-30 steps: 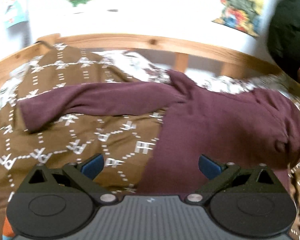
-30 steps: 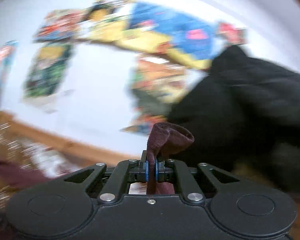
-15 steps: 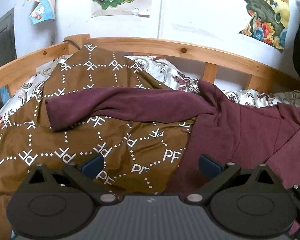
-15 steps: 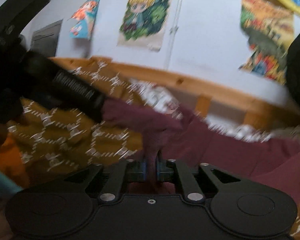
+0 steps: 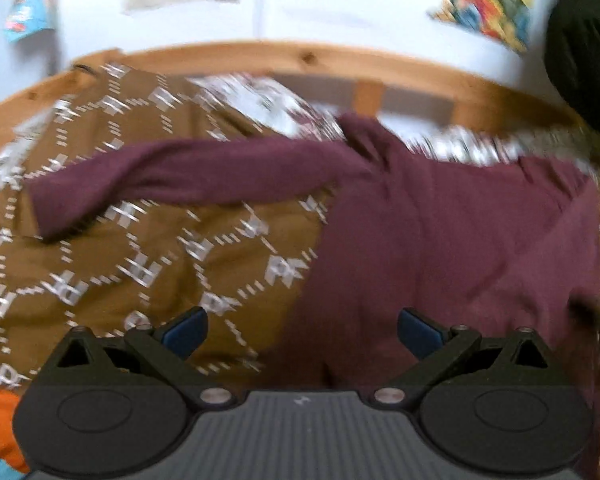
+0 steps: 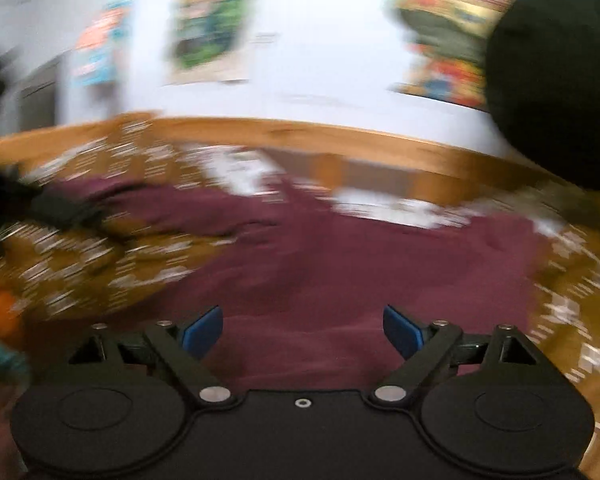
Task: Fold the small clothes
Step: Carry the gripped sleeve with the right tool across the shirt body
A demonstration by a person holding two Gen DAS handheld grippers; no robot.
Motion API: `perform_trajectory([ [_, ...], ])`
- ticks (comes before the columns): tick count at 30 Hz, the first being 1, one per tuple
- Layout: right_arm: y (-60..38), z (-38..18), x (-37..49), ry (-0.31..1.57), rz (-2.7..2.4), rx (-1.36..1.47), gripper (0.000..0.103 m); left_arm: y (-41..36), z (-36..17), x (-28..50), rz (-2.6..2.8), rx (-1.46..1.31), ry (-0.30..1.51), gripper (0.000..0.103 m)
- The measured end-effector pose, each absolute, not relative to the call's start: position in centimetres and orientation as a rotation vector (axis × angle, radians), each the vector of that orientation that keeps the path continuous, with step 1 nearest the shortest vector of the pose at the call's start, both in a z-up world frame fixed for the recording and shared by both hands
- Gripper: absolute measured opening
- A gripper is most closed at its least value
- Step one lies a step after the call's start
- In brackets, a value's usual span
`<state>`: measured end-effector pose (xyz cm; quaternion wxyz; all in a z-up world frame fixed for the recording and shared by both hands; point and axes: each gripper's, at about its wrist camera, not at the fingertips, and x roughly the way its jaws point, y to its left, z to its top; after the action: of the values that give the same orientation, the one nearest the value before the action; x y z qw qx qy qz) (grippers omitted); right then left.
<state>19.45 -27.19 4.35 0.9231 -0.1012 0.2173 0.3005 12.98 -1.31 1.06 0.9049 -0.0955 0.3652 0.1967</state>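
A maroon long-sleeved top (image 5: 440, 240) lies on the brown patterned bedspread (image 5: 140, 264). One sleeve (image 5: 180, 176) stretches out to the left; the right part is folded over the body. My left gripper (image 5: 302, 330) is open and empty, just above the top's lower left edge. In the right wrist view the top (image 6: 360, 264) fills the middle, blurred by motion. My right gripper (image 6: 302, 330) is open and empty over its near part.
A wooden bed rail (image 5: 300, 56) runs along the far side, with a white wall and posters behind. A dark garment (image 5: 584, 40) hangs at the far right. An orange item (image 5: 0, 428) lies at the near left edge.
My right gripper was shut on a piece of the maroon top; it has let go and now stands open over the top. The left gripper stayed open and shifted slightly.
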Motion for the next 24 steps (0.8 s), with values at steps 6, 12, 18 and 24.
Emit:
perform_trajectory([
  [6, -32.1, 1.9, 25.7, 0.468, 0.336, -0.085, 0.067, -3.7, -2.0, 14.8, 0.397, -0.048, 0.906, 0.102],
  [12, -33.4, 1.3, 30.4, 0.453, 0.301, -0.042, 0.051, -4.4, -4.5, 15.3, 0.396, 0.033, 1.017, 0.102],
  [18, -35.1, 0.6, 31.8, 0.498, 0.311, 0.08, 0.005, -4.7, -4.6, 15.4, 0.406, 0.034, 1.02, 0.102],
  [24, -36.5, 2.1, 31.6, 0.451, 0.265, 0.135, 0.004, -5.5, -4.8, 15.4, 0.379, 0.074, 1.008, 0.102],
])
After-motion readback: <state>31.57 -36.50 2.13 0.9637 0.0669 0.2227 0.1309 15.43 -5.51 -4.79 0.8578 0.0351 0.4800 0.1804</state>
